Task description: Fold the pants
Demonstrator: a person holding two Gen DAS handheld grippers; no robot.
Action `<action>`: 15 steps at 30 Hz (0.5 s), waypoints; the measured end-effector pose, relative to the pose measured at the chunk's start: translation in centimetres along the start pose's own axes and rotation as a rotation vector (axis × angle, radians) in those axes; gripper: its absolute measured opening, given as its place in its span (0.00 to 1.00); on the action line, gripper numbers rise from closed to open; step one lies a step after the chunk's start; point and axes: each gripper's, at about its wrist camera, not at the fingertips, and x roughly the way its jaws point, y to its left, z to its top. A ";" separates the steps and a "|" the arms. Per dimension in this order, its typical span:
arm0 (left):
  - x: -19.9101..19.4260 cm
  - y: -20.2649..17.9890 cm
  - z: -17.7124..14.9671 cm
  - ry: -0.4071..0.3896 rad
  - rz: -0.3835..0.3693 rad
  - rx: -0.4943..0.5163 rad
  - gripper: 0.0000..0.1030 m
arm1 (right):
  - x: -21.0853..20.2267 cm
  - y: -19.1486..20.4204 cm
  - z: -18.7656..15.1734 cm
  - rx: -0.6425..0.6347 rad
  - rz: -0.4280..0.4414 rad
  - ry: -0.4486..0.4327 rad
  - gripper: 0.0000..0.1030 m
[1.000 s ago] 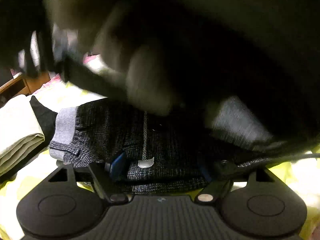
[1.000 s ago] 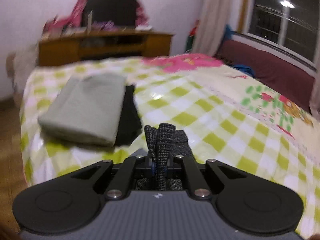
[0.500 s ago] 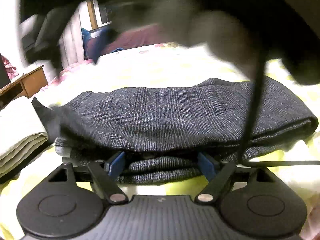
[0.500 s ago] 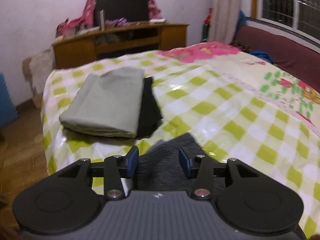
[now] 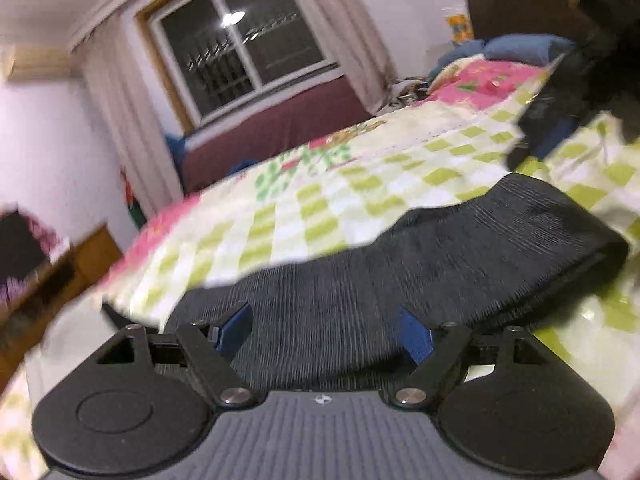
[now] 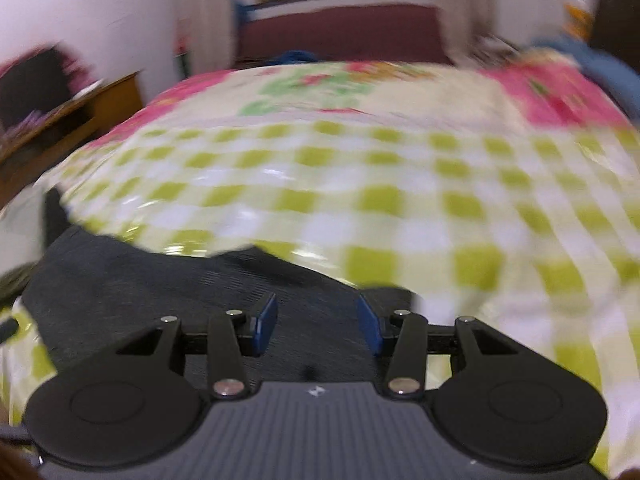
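Tools first: left tool [image 5: 325,330] has black linkage arms, round black side housings, a ribbed grey body and blue flat pads [image 5: 235,326], jaws spread wide, nothing gripped. The pads hover over the fabric with it showing between them, not pinched. Right tool [image 6: 317,325] is the same build, blue pads [image 6: 266,323] about half apart and opening; fabric lies below the gap, none clamped.

Pants [image 5: 420,264] are dark grey-black, fine ribbed or woven texture with faint lines, folded into a thick, long, rounded bundle. In the left wrist view a layered fold edge shows at the right end. They lie flat on the bed [image 5: 320,208], directly under and ahead of both tools. In the right wrist view the pants [image 6: 168,280] spread from lower left toward the centre, outline blurred.

Bed cover is glossy, plastic-looking, with lime green and white checks, then a floral panel with pink and green print farther back. Blue cushion [image 5: 524,46] sits at the far head end, soft and rounded. Dark blurred shape at upper right of the left view, cannot tell what it is.

Wooden cabinet [image 6: 80,120] stands left of the bed, brown, with clutter on top too blurred to name. Window [image 5: 240,52] has white frame, metal grille and pale curtains, with a maroon cloth below it.
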 end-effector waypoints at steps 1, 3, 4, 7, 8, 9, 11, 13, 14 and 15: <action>1.4 -0.4 0.4 0.007 -0.003 0.013 0.89 | 0.3 -1.3 -0.4 0.059 0.020 0.020 0.47; 3.4 -0.9 0.2 0.051 -0.016 0.027 0.89 | 1.3 -3.5 -1.2 0.159 0.055 0.057 0.47; 5.0 -1.2 -0.4 0.111 -0.033 0.034 0.89 | 1.8 -4.4 -1.7 0.199 0.063 0.072 0.47; 6.3 -0.5 -1.7 0.138 -0.062 -0.034 0.91 | 3.7 -6.8 -3.9 0.360 0.187 0.153 0.50; 6.4 -0.2 -1.4 0.148 -0.070 -0.041 0.91 | 4.1 -7.5 -4.5 0.401 0.241 0.173 0.51; 6.2 0.2 -0.8 0.157 -0.073 -0.045 0.91 | 4.2 -8.0 -4.9 0.421 0.278 0.167 0.52; 6.1 0.4 -0.1 0.154 -0.056 -0.030 0.91 | 4.2 -9.0 -5.4 0.458 0.352 0.153 0.55; 6.6 0.1 0.0 0.169 -0.042 0.020 0.91 | 4.7 -10.0 -5.6 0.516 0.423 0.156 0.57; 6.9 -0.3 -0.2 0.179 -0.039 0.039 0.91 | 4.9 -10.4 -5.7 0.548 0.465 0.158 0.57; 7.1 -0.6 -0.2 0.187 -0.033 0.052 0.91 | 4.8 -10.7 -5.7 0.573 0.514 0.158 0.57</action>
